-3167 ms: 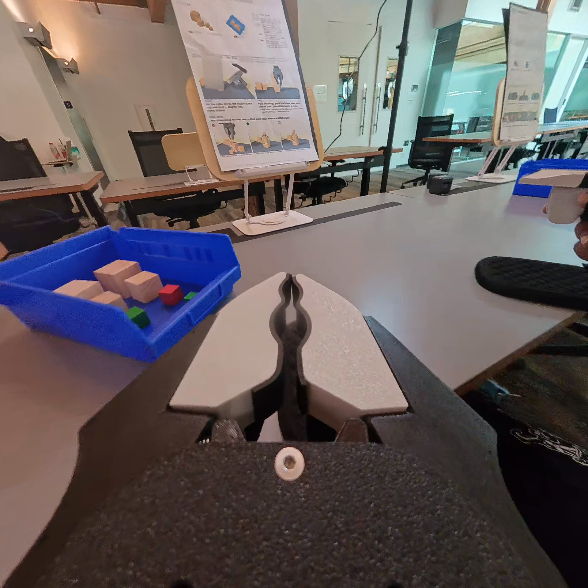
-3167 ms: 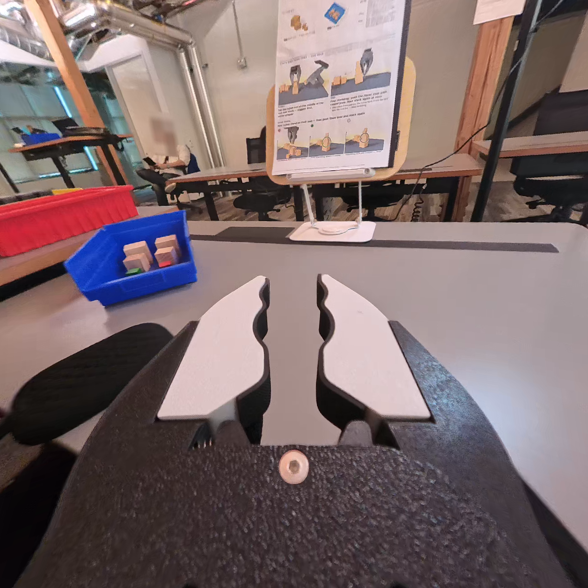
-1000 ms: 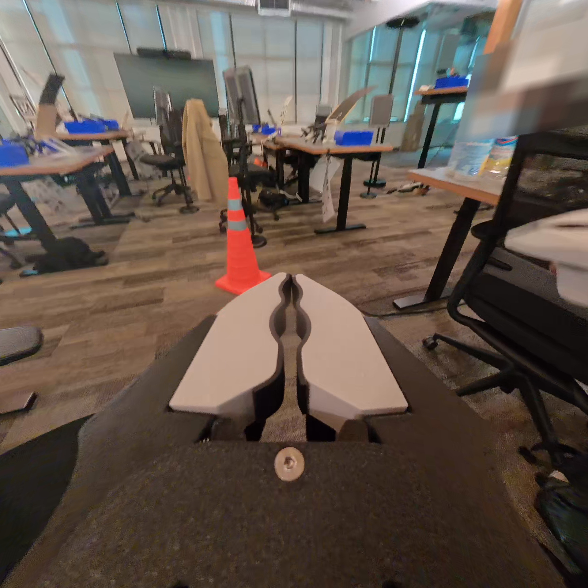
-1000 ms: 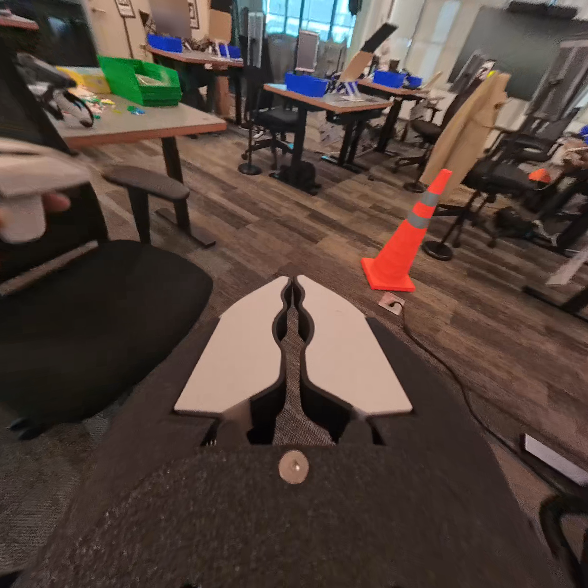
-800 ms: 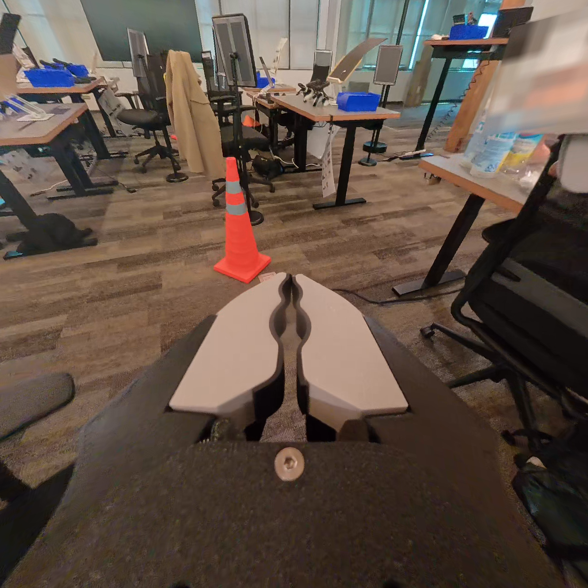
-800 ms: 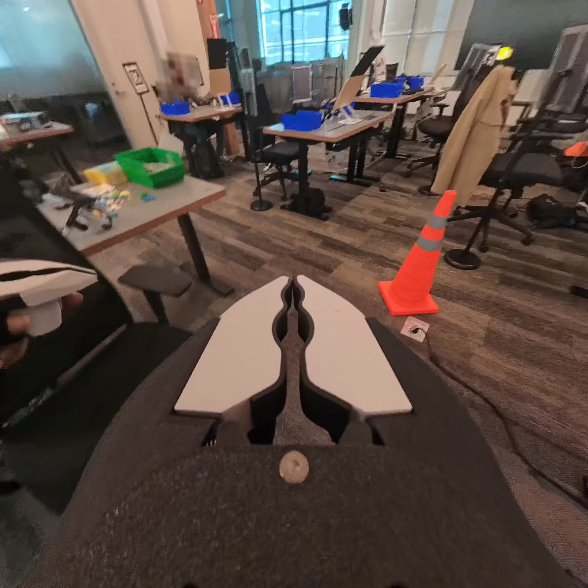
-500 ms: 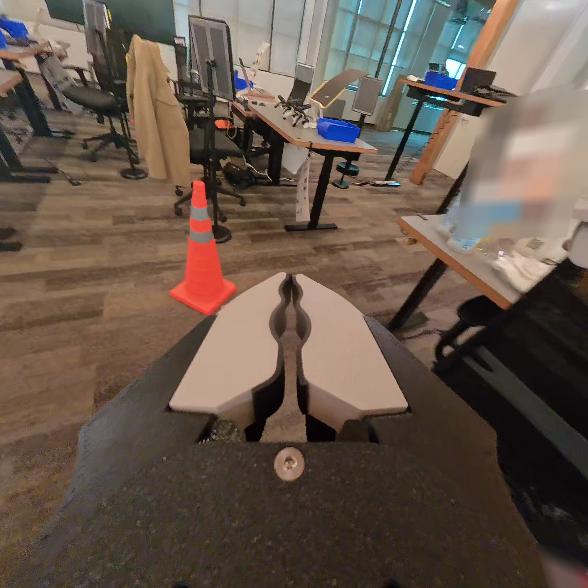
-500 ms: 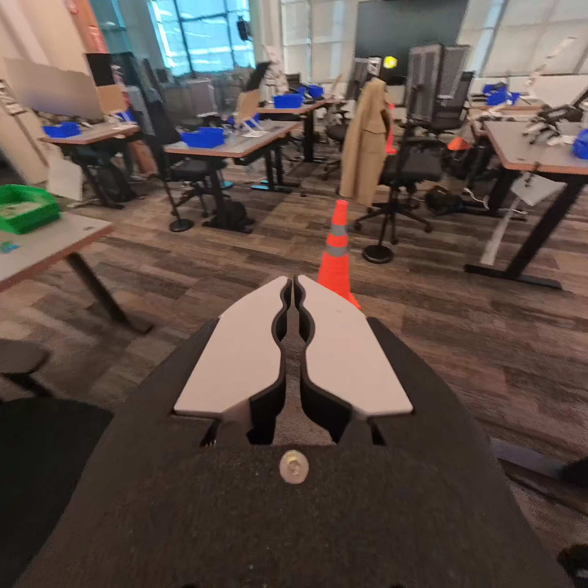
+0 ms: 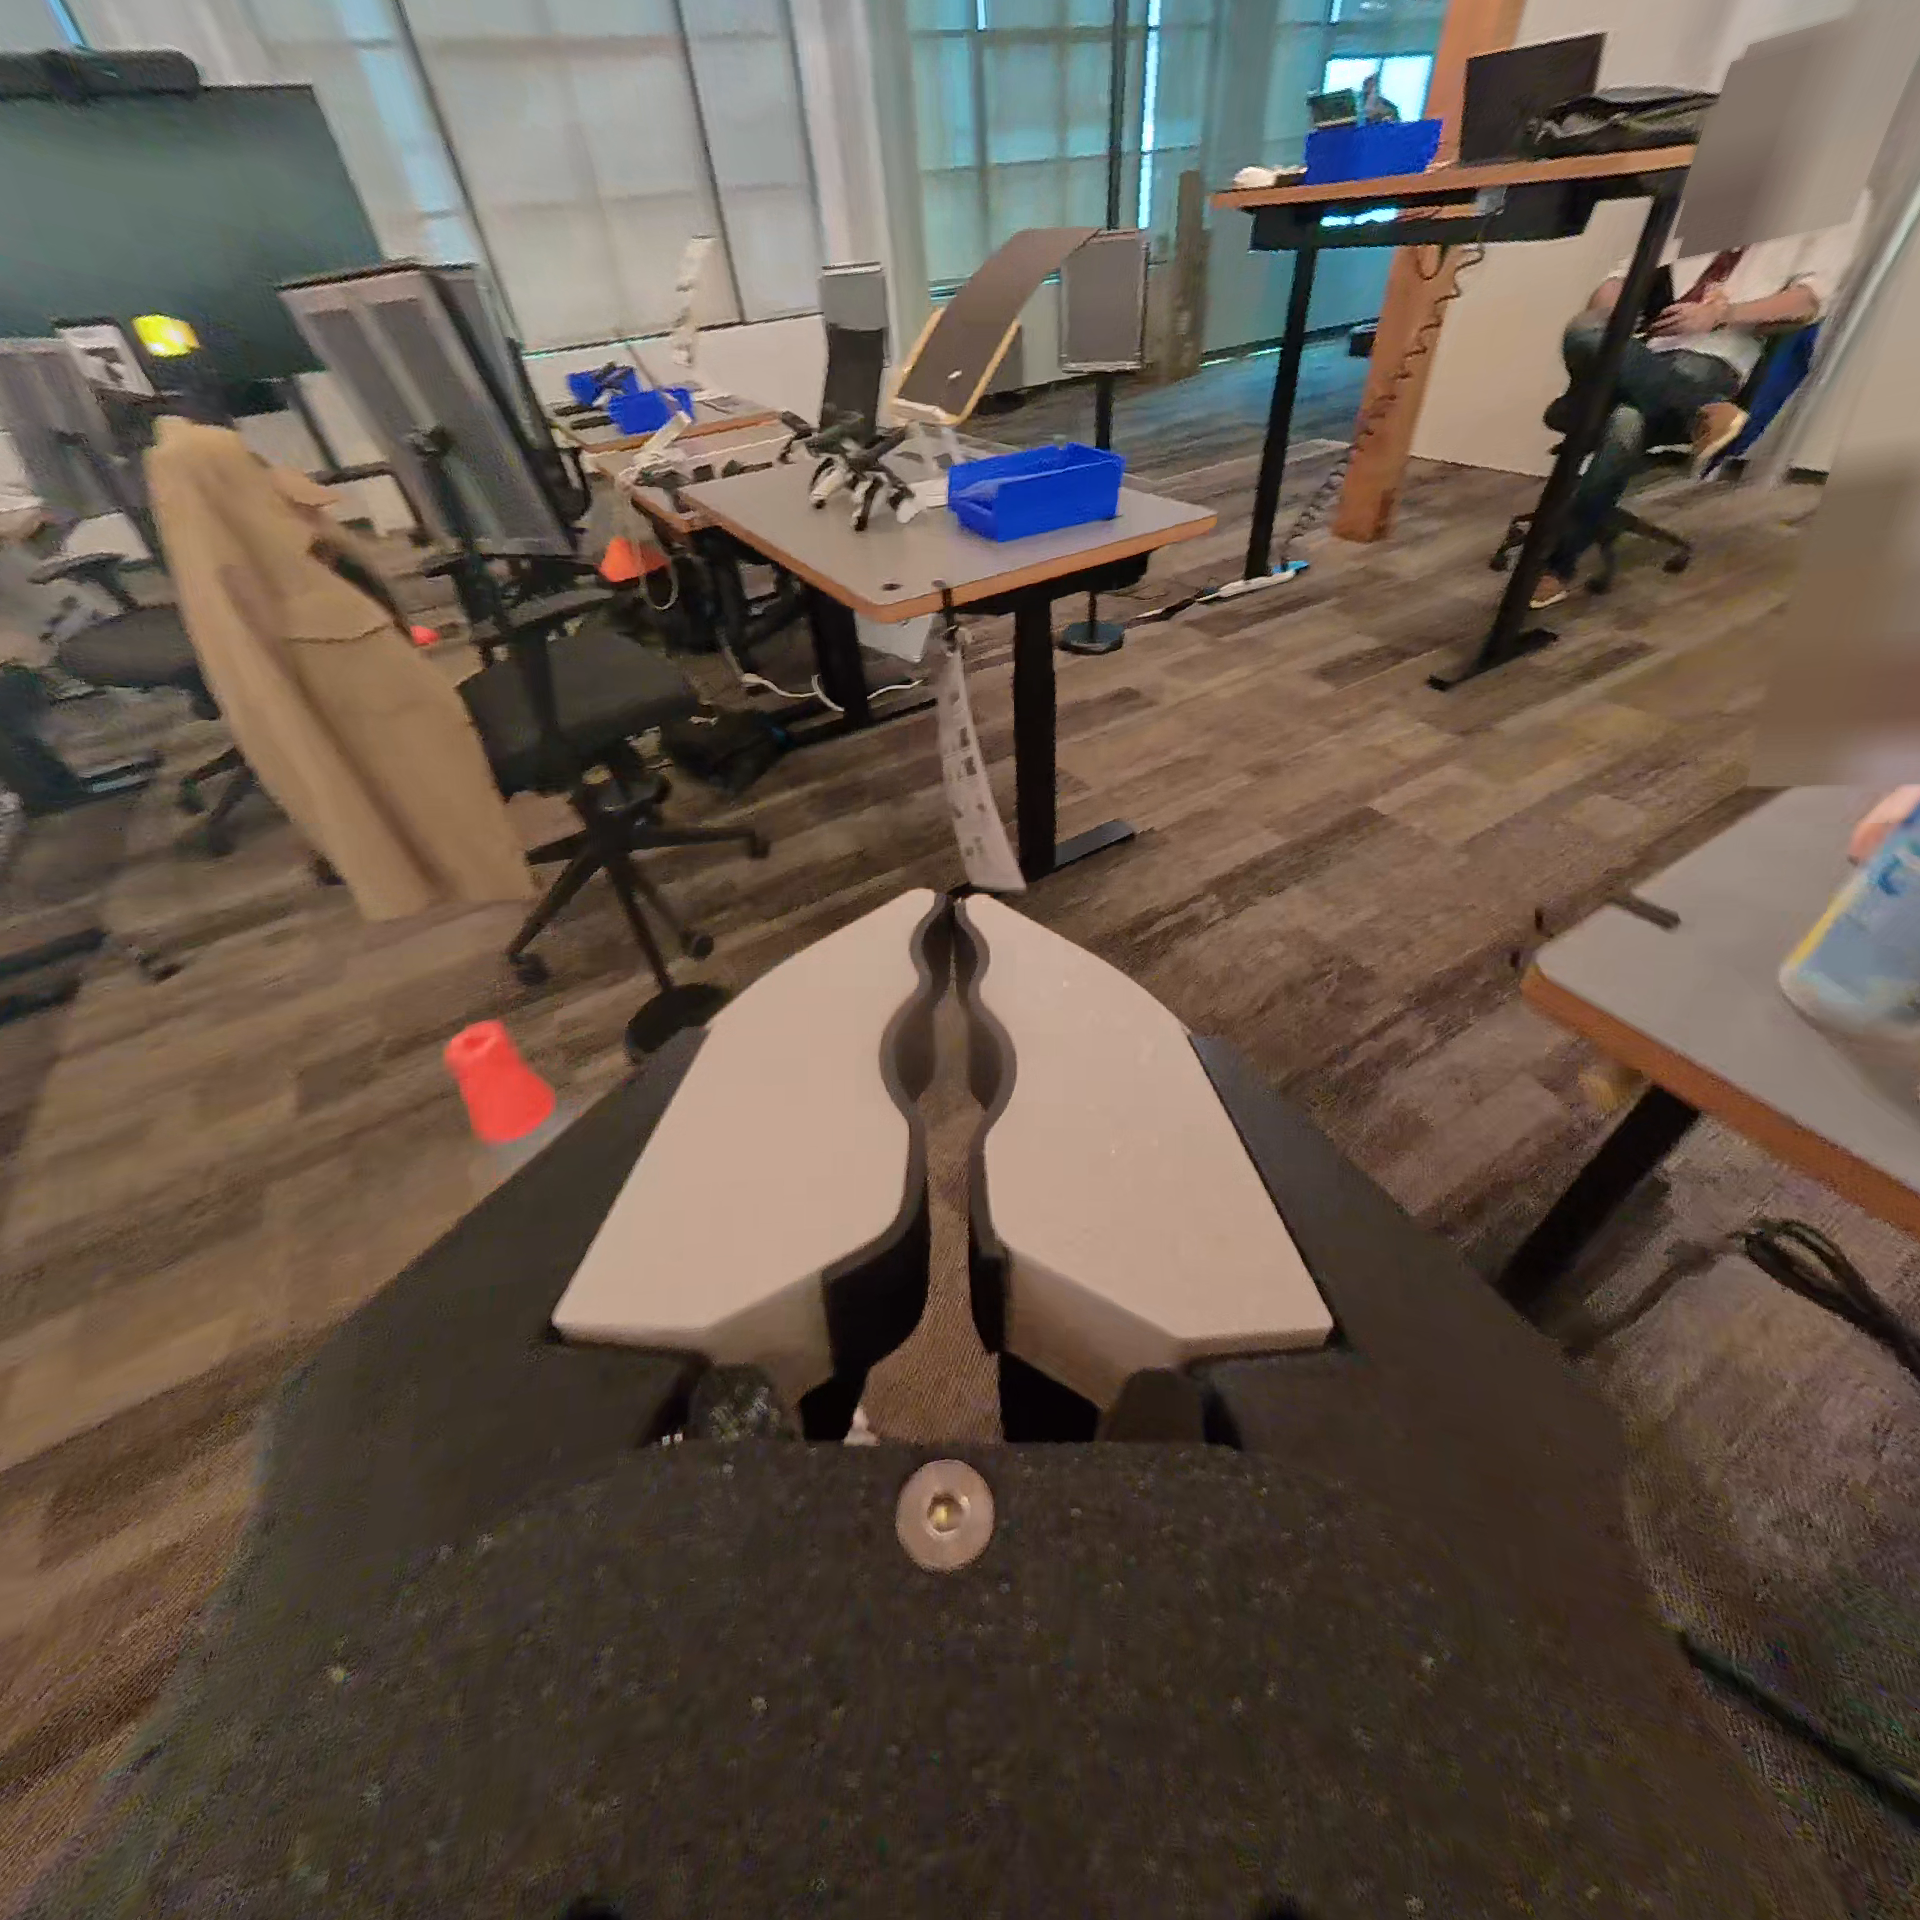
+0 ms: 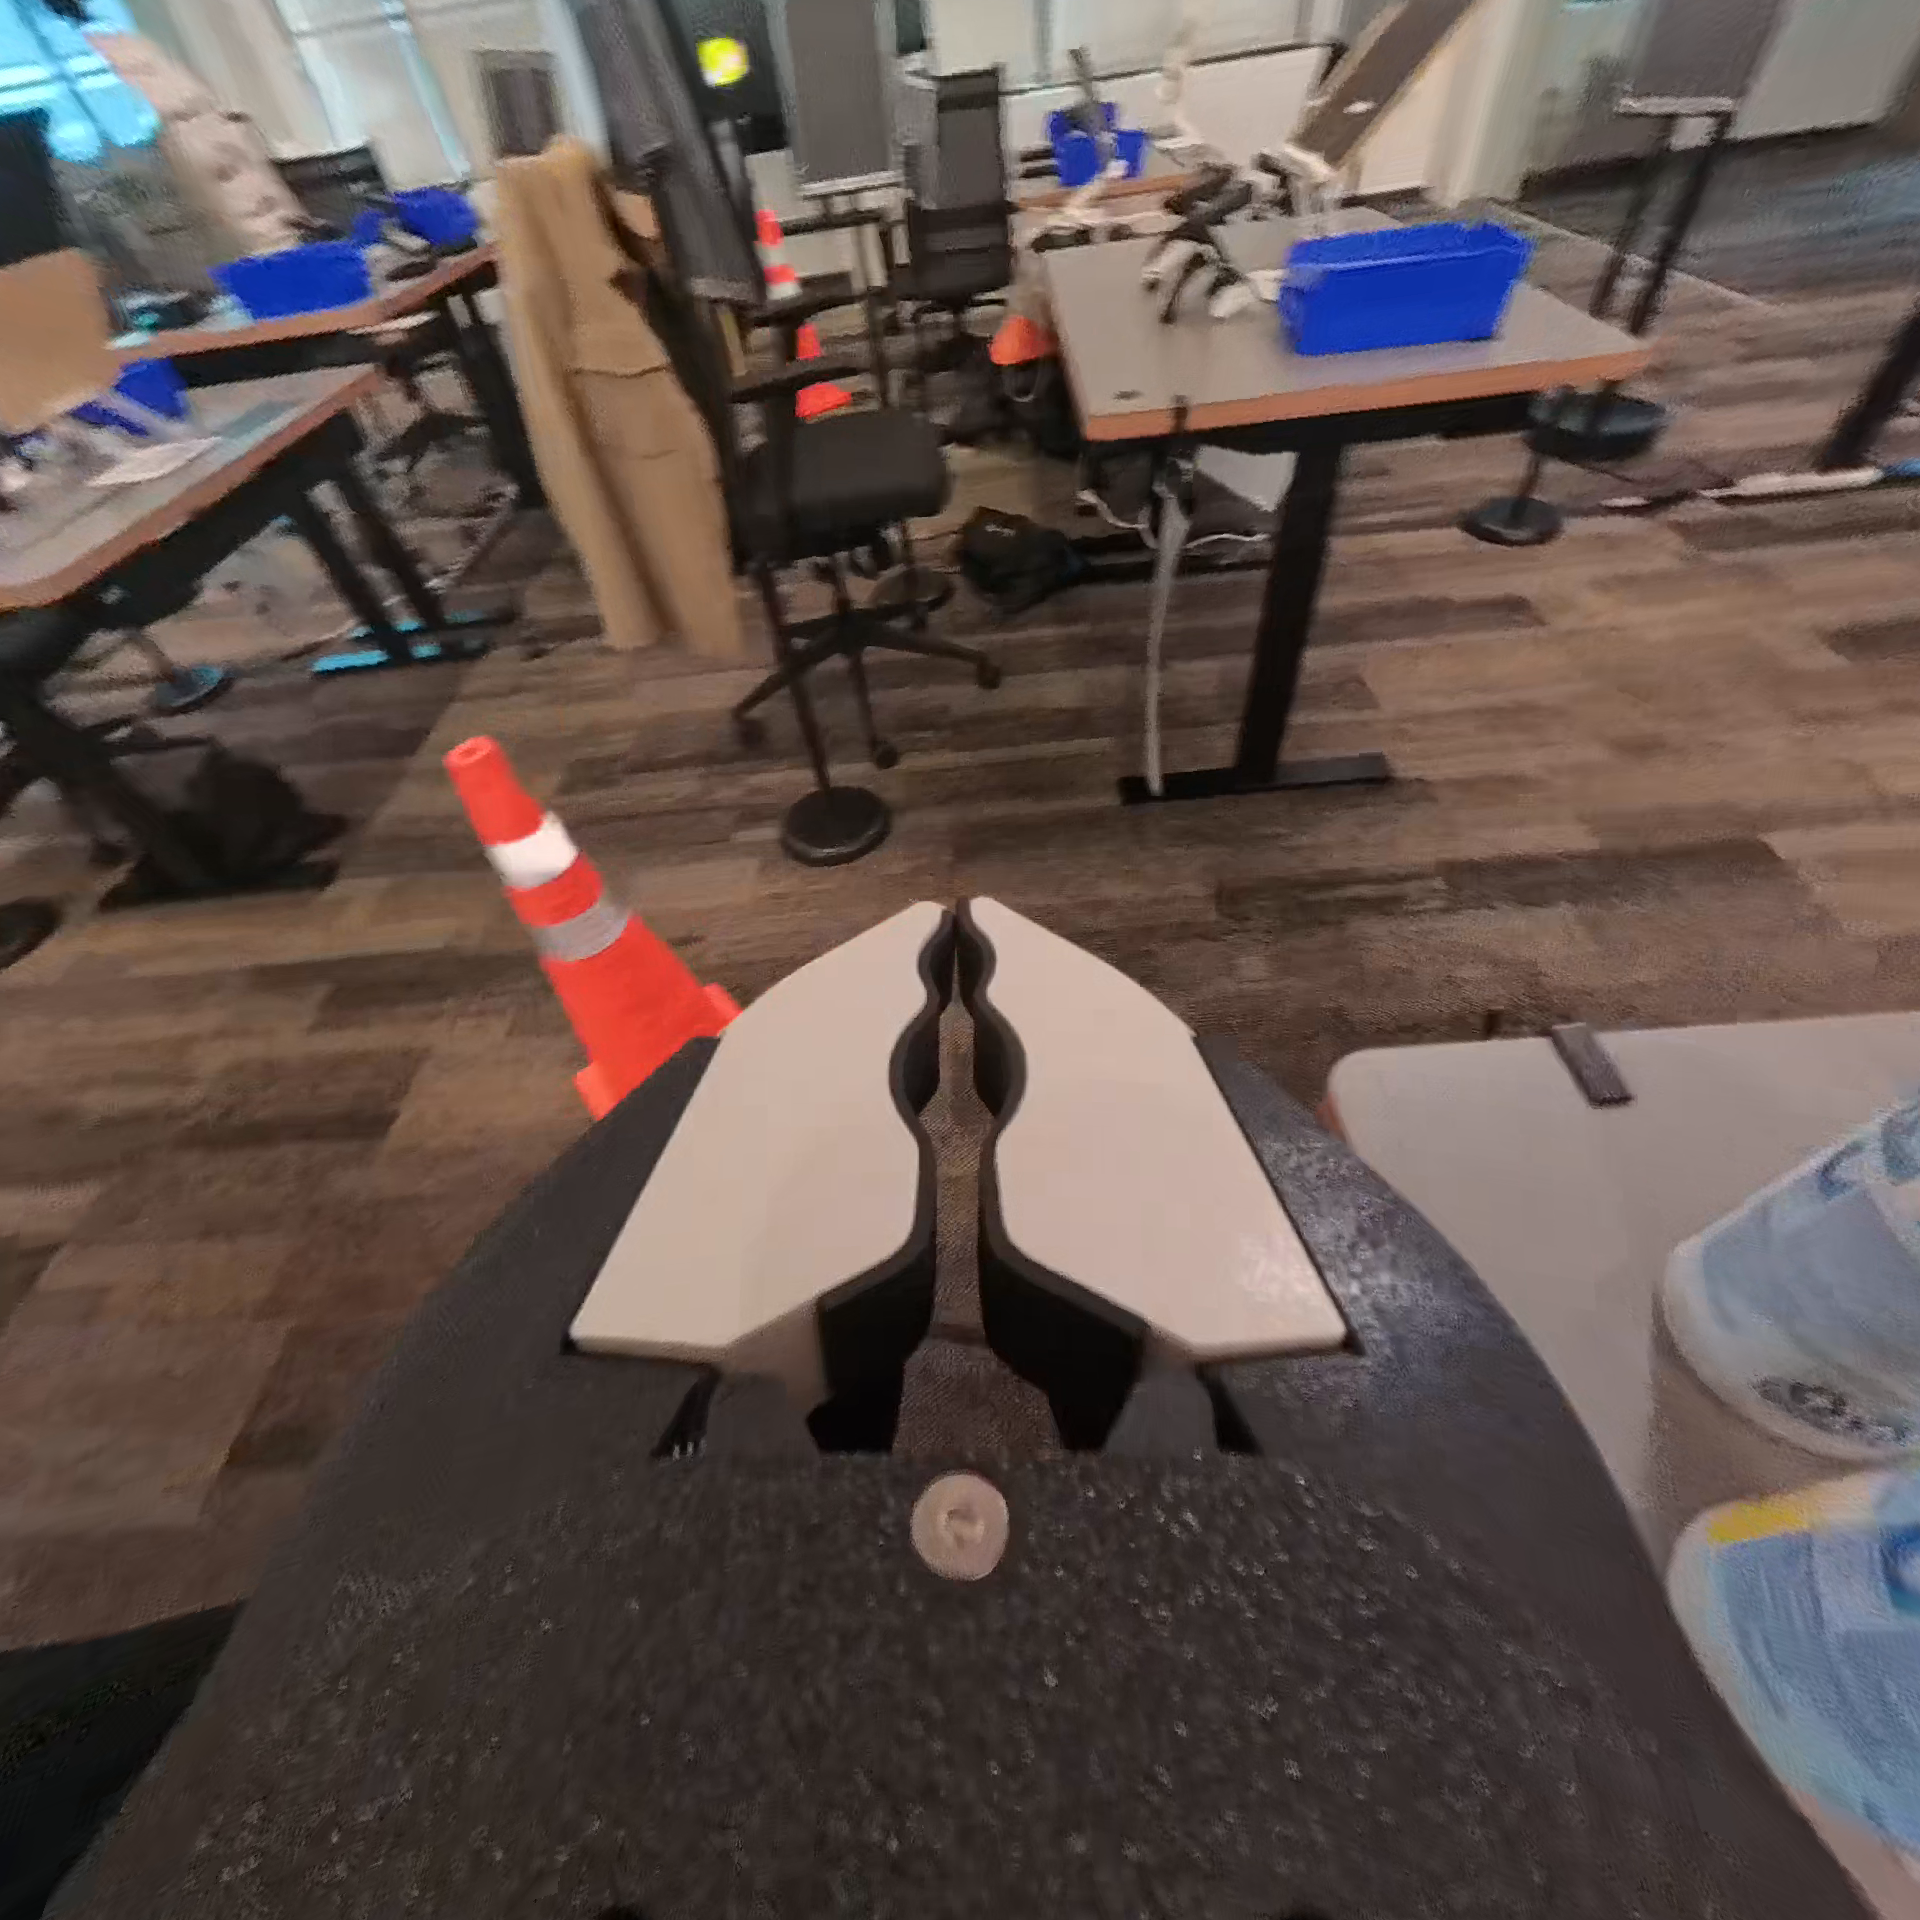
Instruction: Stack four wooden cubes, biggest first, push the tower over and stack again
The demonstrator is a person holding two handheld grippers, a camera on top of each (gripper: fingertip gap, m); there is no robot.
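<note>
Left wrist view: we see our left gripper [image 9: 954,920] closed on nothing, pointing at 12 o'clock over a wood-look floor [image 9: 1299,831]. One orange cone [image 9: 497,1081] stands at 9 o'clock, its long axis upright; one desk [image 9: 914,540] at 12 bears one blue bin [image 9: 1034,488], and a printed strip [image 9: 971,769], unreadable, hangs from its edge. Right wrist view: our right gripper [image 10: 956,914] is likewise closed and empty, the cone [image 10: 582,935] just beside it at 10 o'clock. Two blurred pale-blue containers [image 10: 1808,1288] sit on a desk [image 10: 1507,1122] at 3 o'clock.
</note>
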